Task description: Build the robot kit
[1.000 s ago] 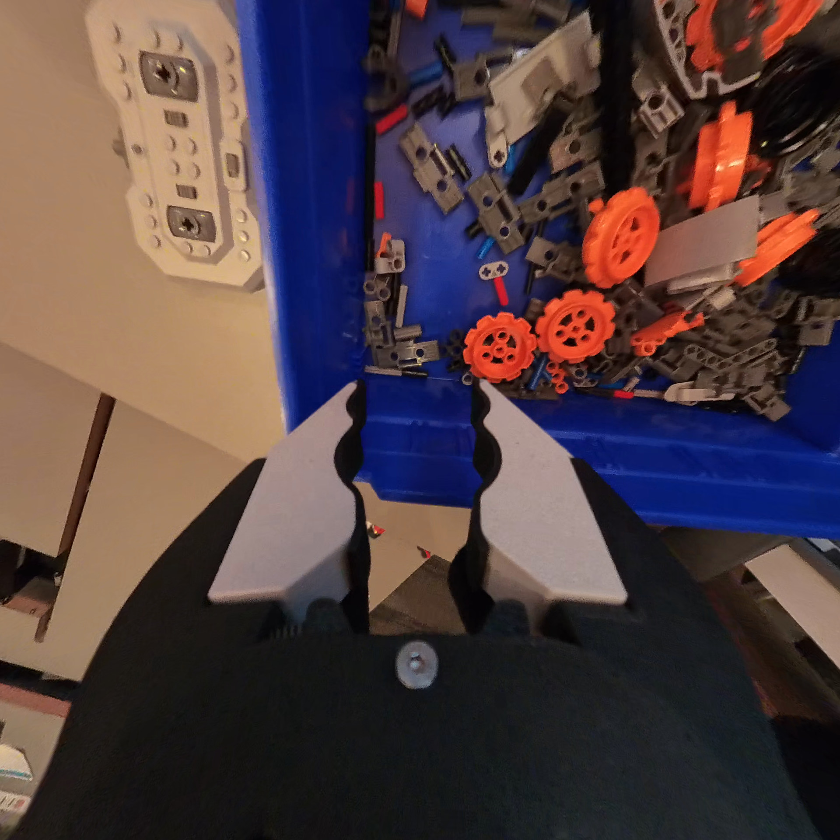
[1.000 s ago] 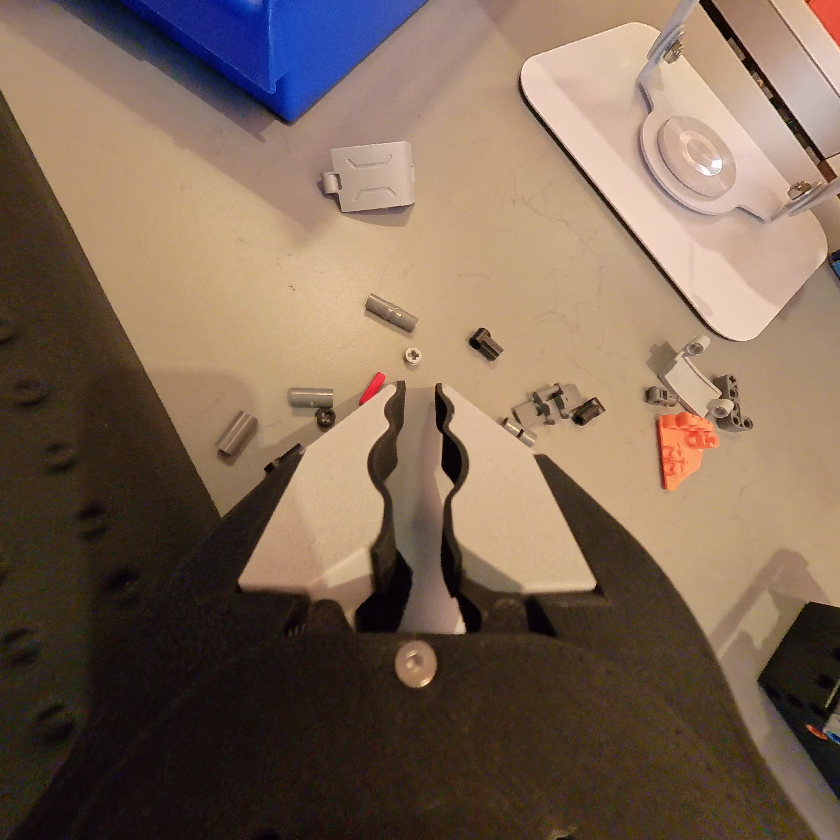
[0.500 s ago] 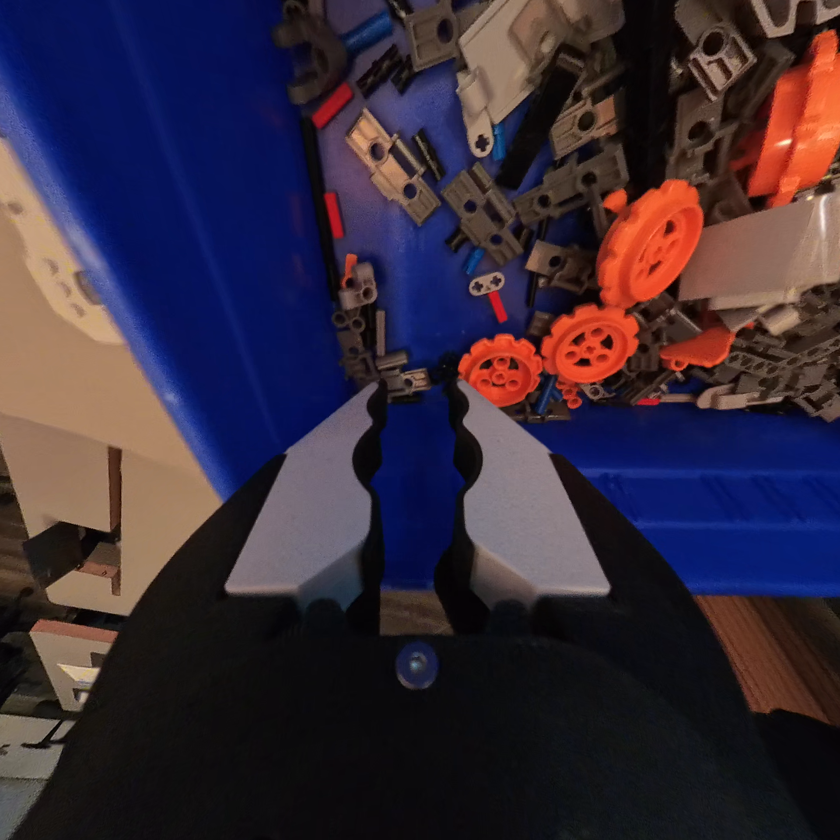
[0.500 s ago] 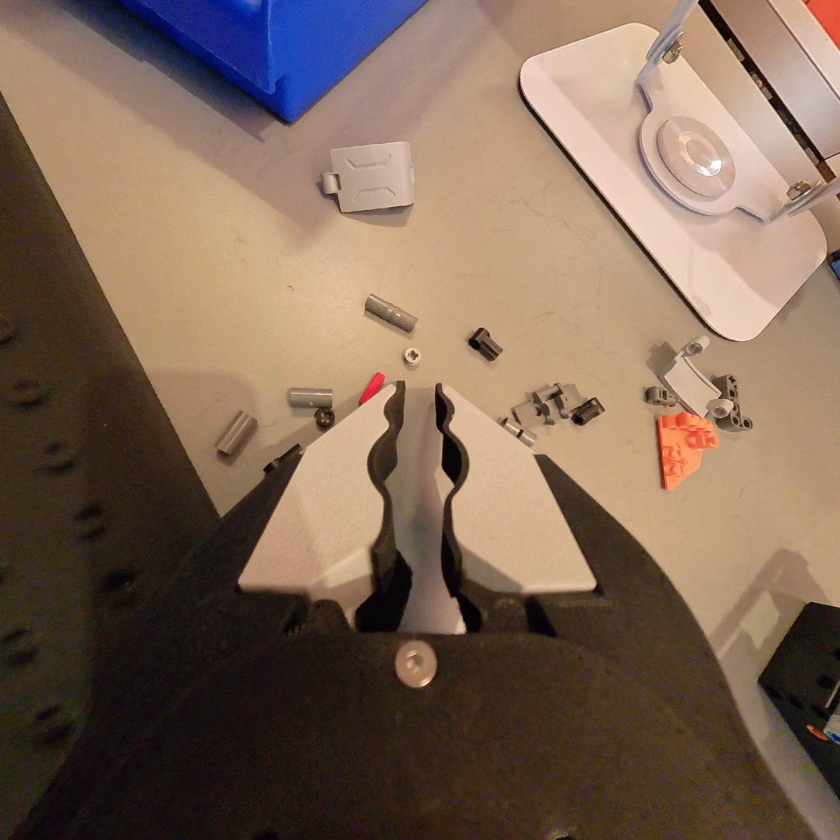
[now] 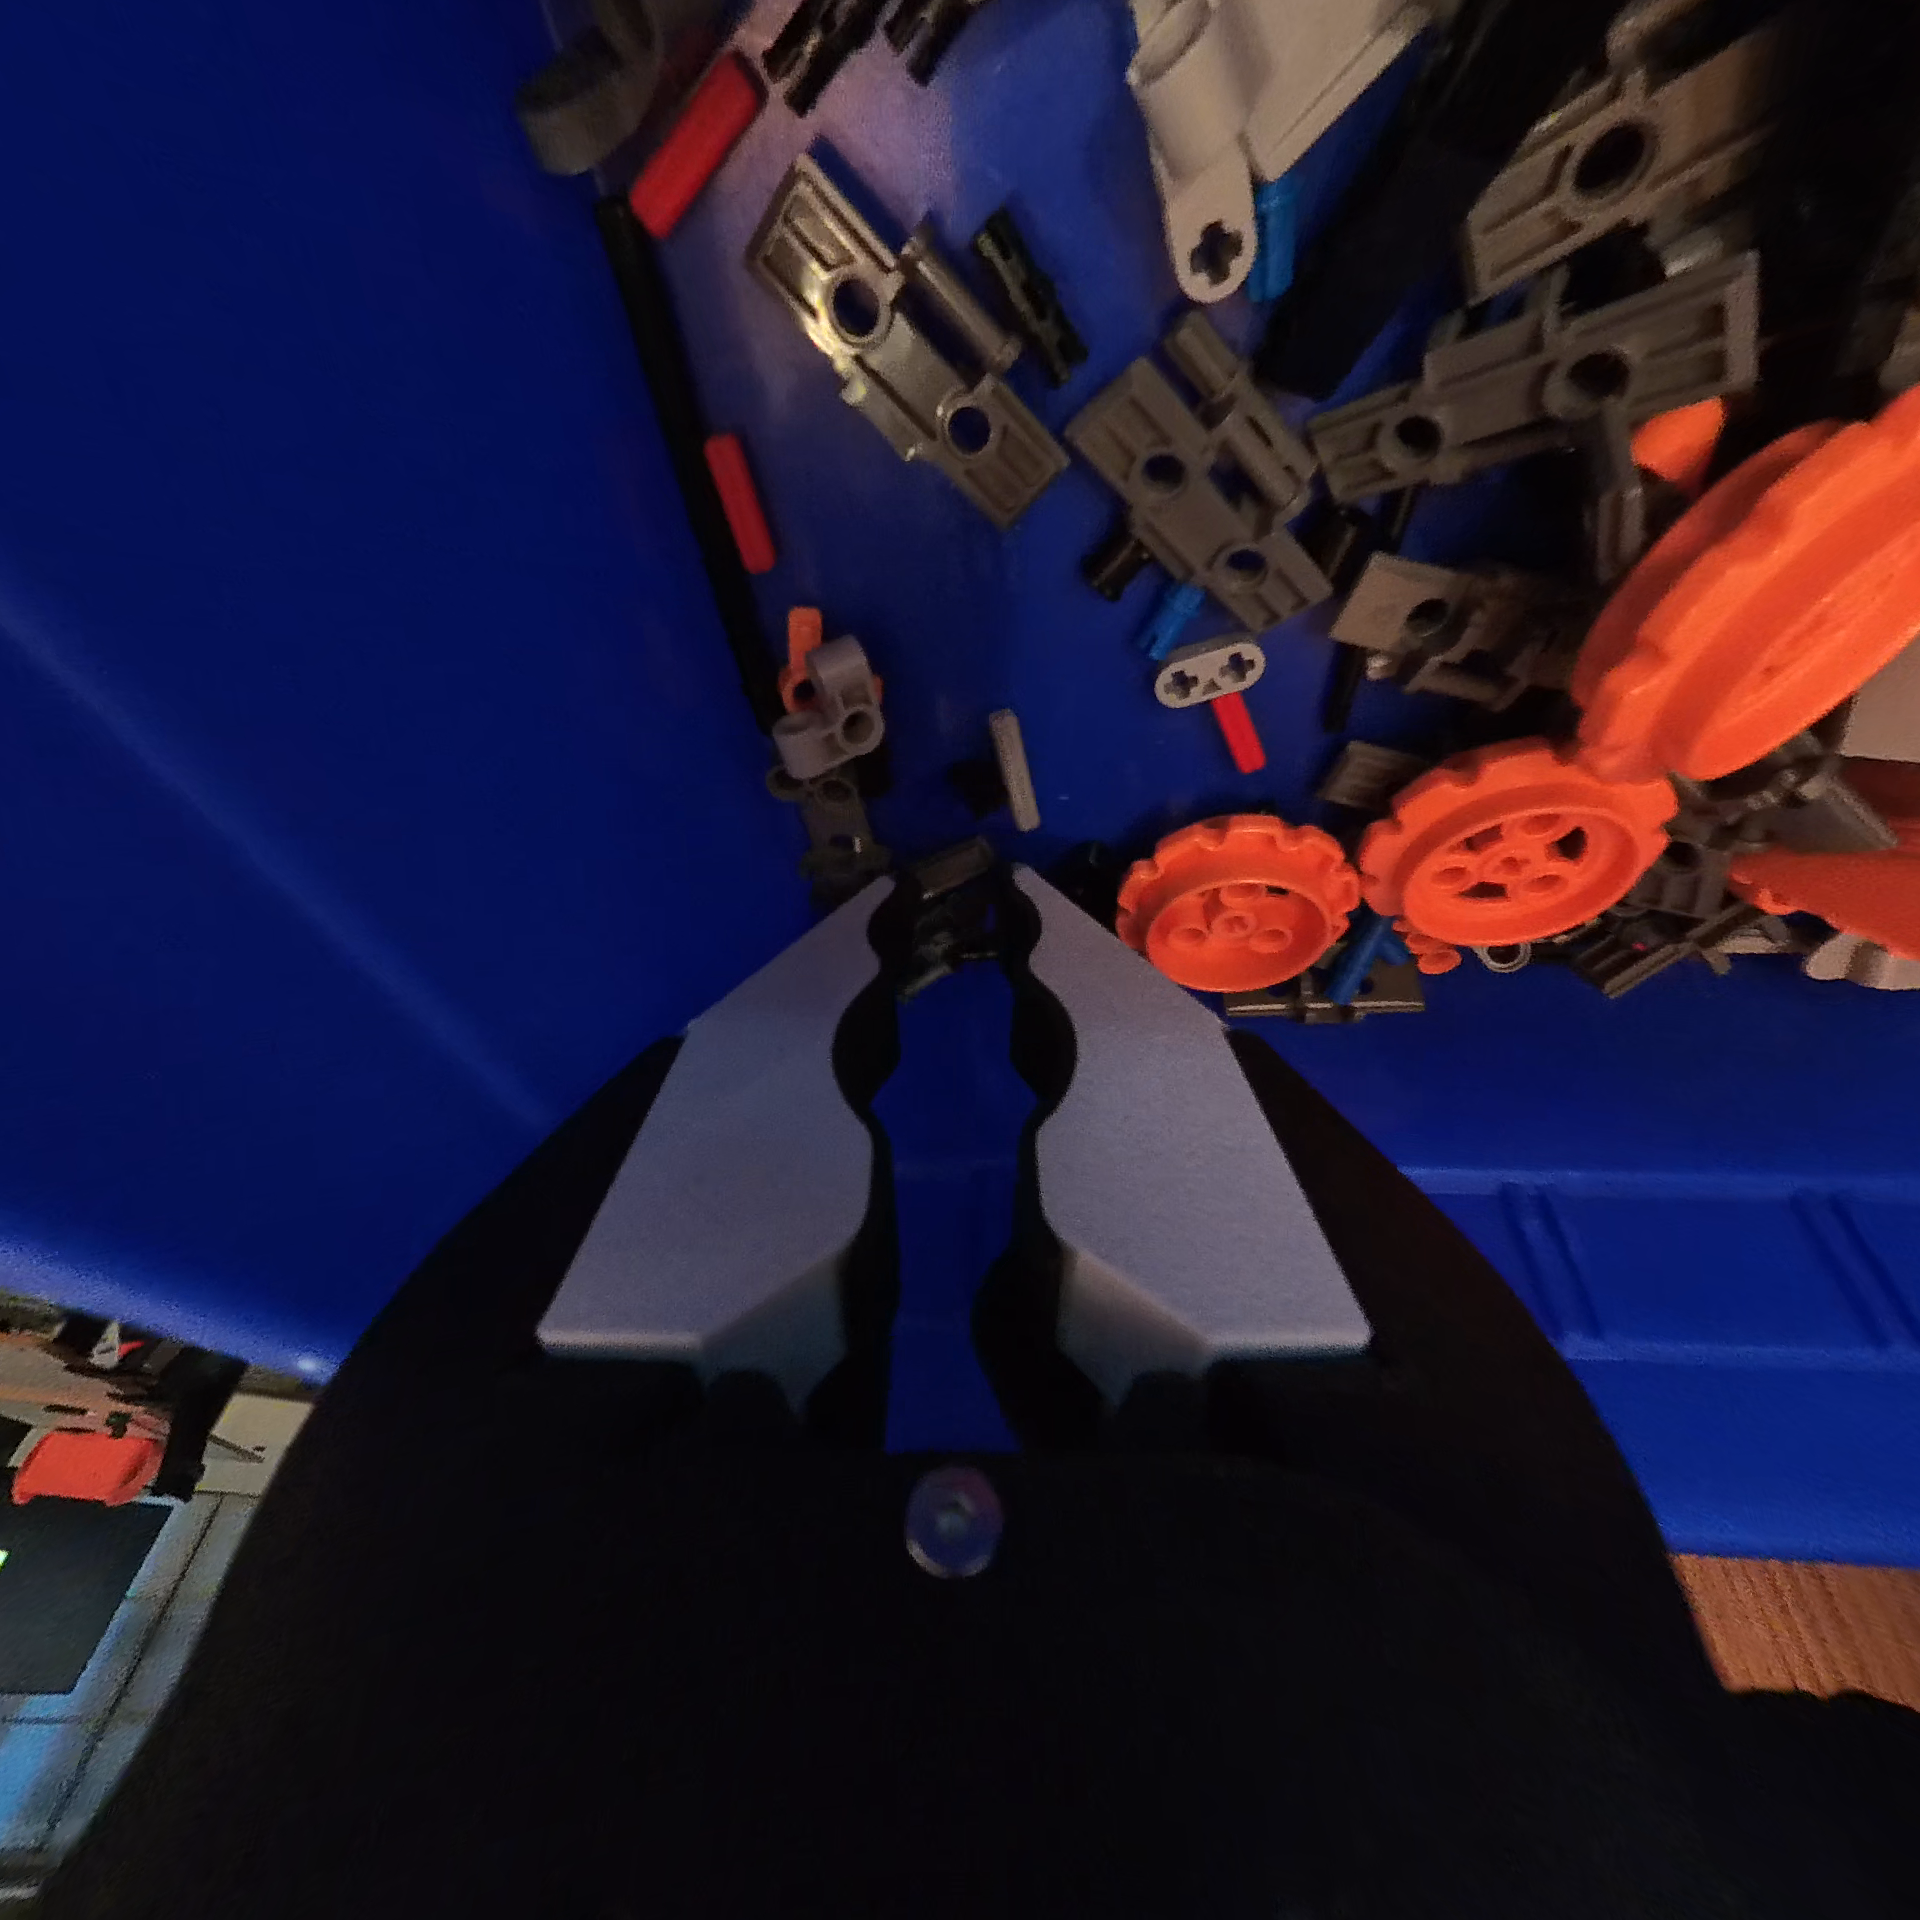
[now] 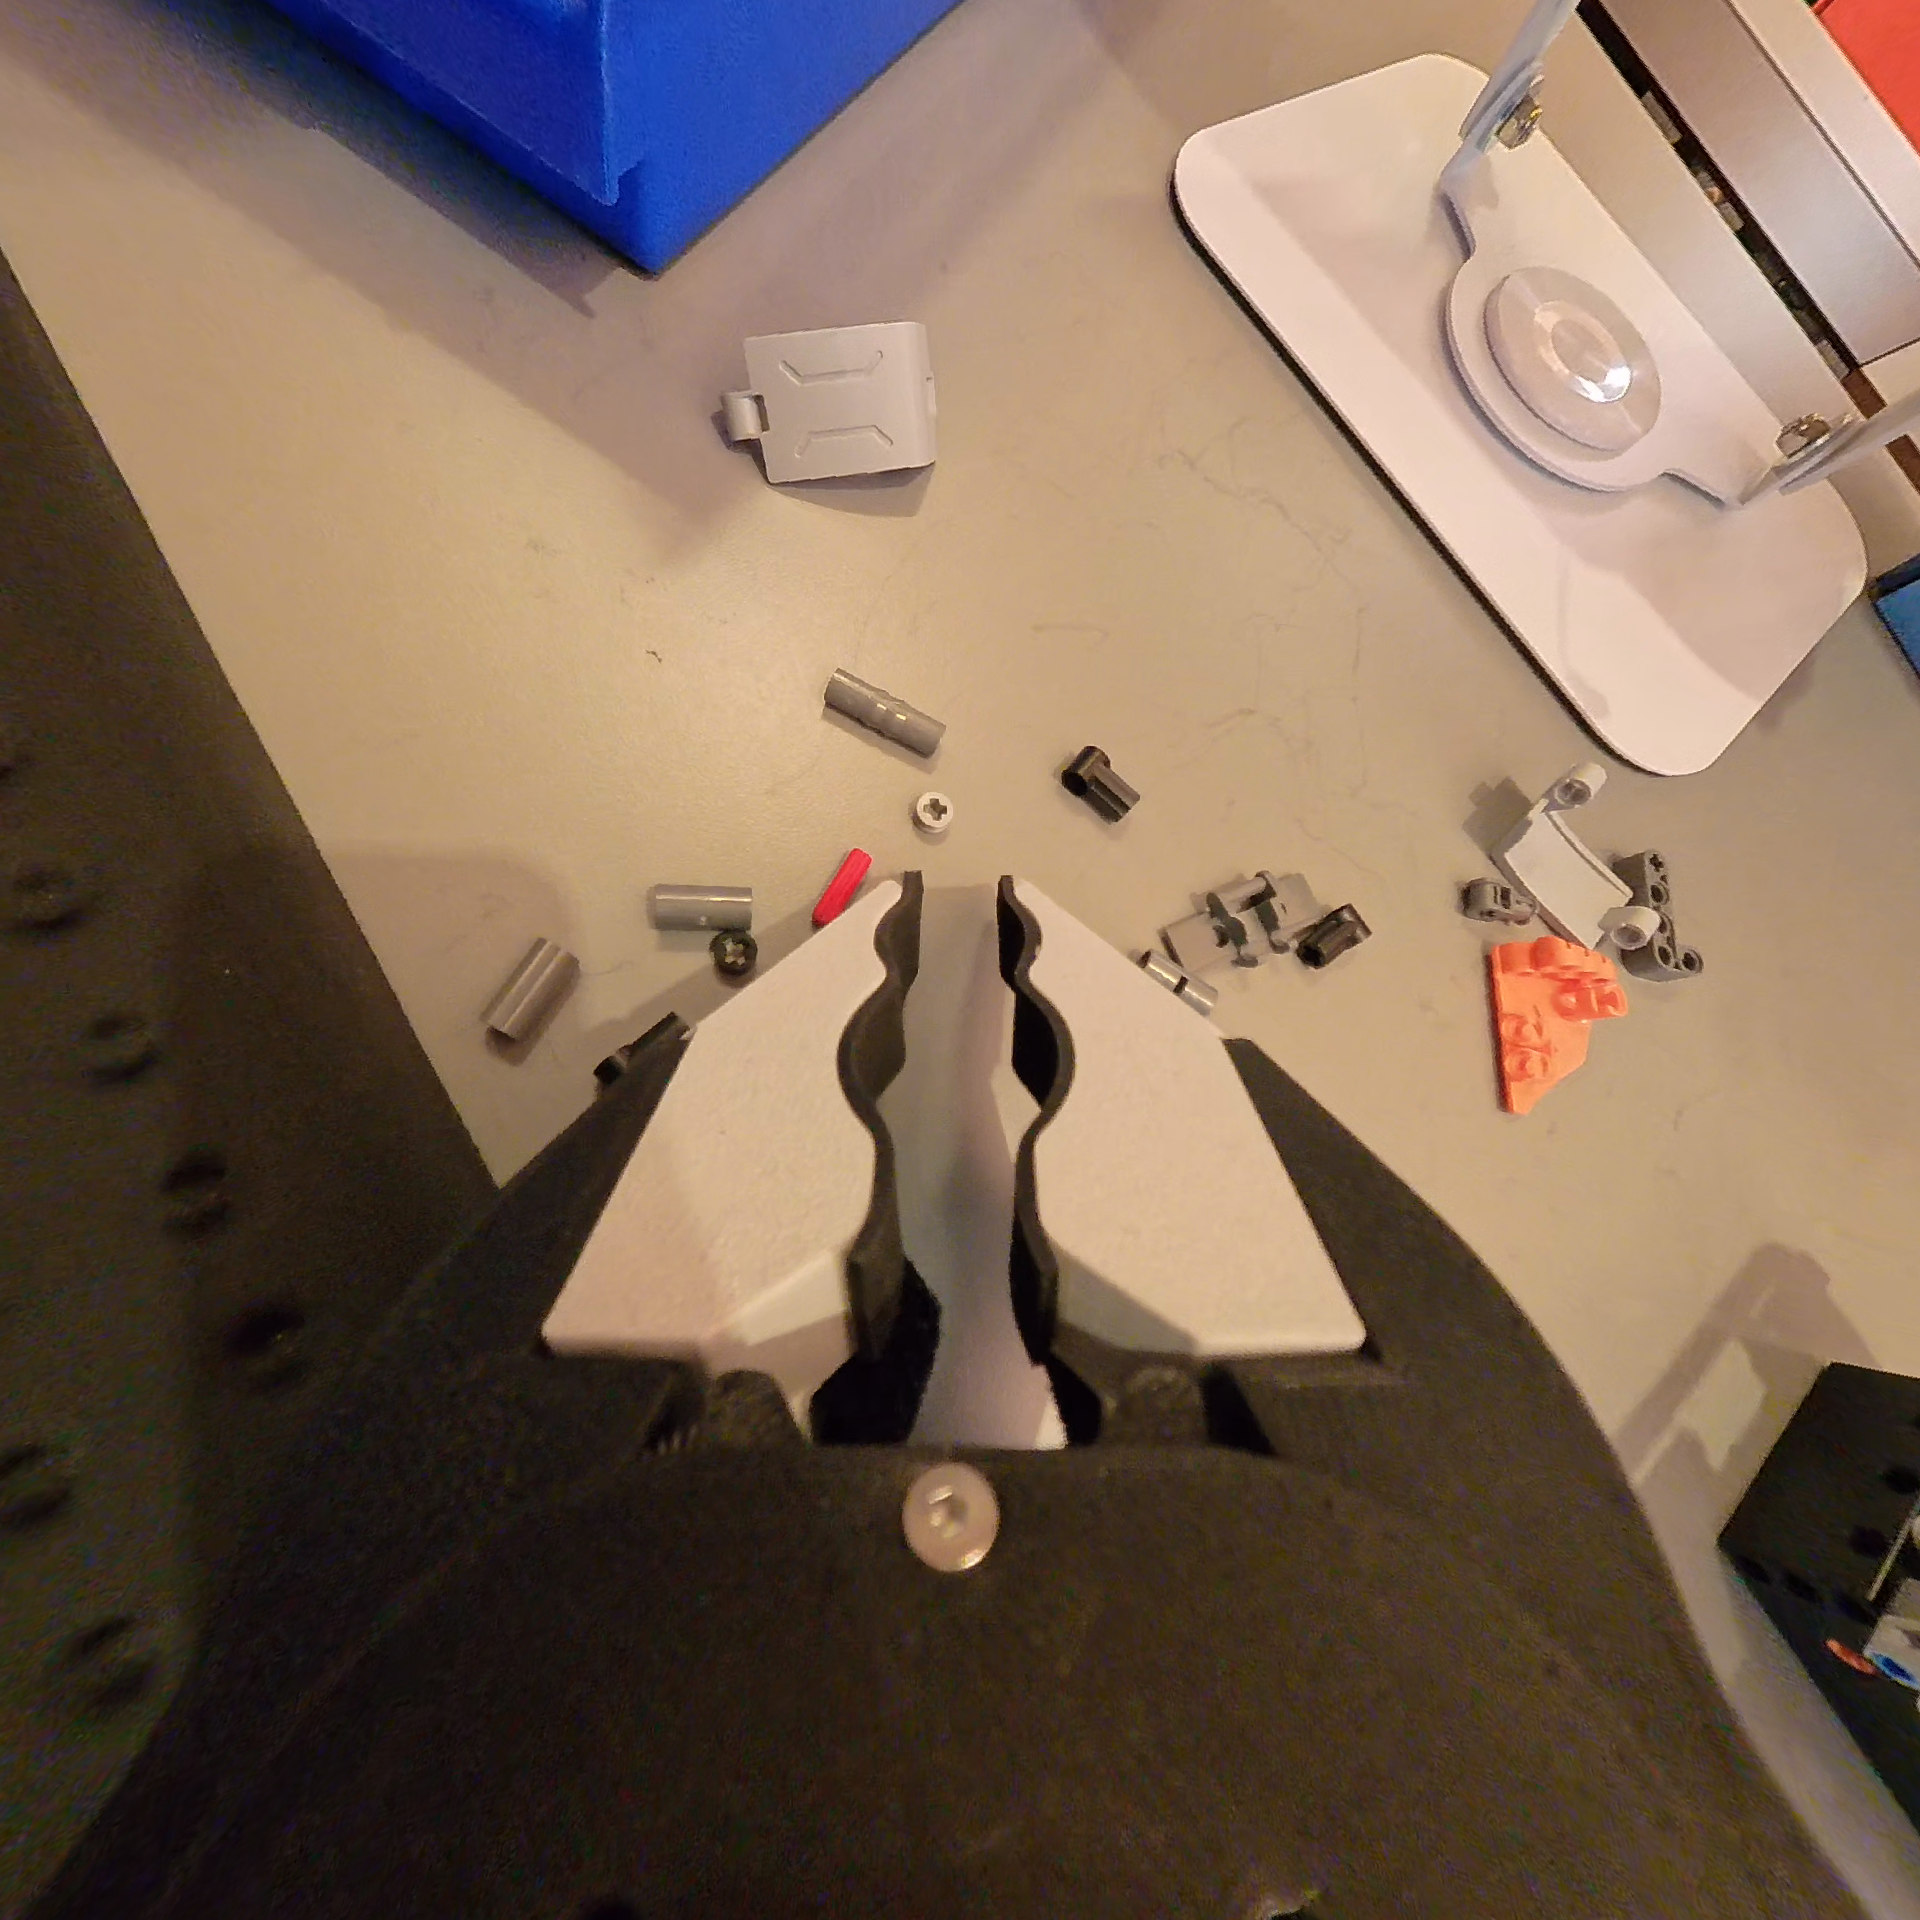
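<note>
My left gripper is down inside a blue bin of building-toy parts. Its fingertips are closed in on a small dark grey part near the bin's near wall. Two orange gear wheels lie just to its right. My right gripper hovers over a grey table, its jaws a narrow gap apart and empty. A red pin lies by its left fingertip and a small grey round bush just ahead.
Grey tubes, a black connector, grey clips and an orange wedge are scattered on the table. A grey panel, the bin's corner, a white stand base and a black box surround them. Across from one pair of fingers to the other is roughly 40 centimeters.
My left gripper has moved forward and down into the bin, and its jaws have narrowed around the dark grey part. The right gripper has not moved.
</note>
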`<state>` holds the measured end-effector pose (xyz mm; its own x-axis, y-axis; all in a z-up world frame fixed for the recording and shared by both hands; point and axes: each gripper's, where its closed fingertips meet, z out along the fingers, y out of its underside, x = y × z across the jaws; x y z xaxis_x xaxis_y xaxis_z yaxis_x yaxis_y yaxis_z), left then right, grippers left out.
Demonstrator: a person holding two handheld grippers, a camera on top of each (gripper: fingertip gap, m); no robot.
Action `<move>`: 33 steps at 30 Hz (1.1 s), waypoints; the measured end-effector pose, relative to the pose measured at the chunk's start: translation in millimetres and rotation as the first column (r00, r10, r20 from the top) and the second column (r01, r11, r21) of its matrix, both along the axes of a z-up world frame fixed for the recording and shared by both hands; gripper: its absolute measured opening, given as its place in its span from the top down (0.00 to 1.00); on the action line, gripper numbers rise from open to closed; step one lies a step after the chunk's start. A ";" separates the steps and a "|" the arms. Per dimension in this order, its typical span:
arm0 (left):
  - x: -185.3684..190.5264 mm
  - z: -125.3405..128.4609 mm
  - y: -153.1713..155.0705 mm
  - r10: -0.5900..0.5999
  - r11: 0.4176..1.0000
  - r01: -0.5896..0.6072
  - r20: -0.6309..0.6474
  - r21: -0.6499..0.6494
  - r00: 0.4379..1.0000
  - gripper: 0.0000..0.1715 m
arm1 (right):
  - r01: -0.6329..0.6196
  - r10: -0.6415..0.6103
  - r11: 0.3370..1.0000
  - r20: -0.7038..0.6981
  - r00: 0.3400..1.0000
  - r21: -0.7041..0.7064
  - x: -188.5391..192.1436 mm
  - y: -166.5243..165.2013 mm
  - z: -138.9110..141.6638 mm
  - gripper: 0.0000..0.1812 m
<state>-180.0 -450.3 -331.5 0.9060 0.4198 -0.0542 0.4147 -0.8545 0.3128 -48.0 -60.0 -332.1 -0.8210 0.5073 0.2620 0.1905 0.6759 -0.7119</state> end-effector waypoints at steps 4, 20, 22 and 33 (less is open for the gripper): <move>3.1 2.6 11.4 -0.008 0.995 0.008 -0.005 0.104 1.000 0.99 | 0.001 -0.001 1.000 -0.002 1.000 0.001 -0.1 0.3 0.1 0.93; -6.4 20.3 2.6 -0.004 0.994 0.012 -0.076 0.110 0.997 0.93 | -0.002 0.002 1.000 -0.004 1.000 0.000 0.4 0.4 0.5 0.93; -4.6 11.5 6.4 -0.024 0.995 0.030 -0.060 0.099 0.998 0.93 | -0.002 0.002 1.000 -0.007 1.000 -0.002 0.3 0.6 1.1 0.93; 1.8 1.2 15.4 -0.078 0.992 0.082 -0.046 0.095 0.996 1.00 | 0.003 -0.003 1.000 -0.012 1.000 -0.005 -0.4 1.1 2.1 0.92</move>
<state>-178.3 -434.9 -330.3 0.9345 0.3516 -0.0563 0.3553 -0.9106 0.2110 -48.4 -58.9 -330.0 -0.8163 0.5111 0.2692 0.1839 0.6717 -0.7176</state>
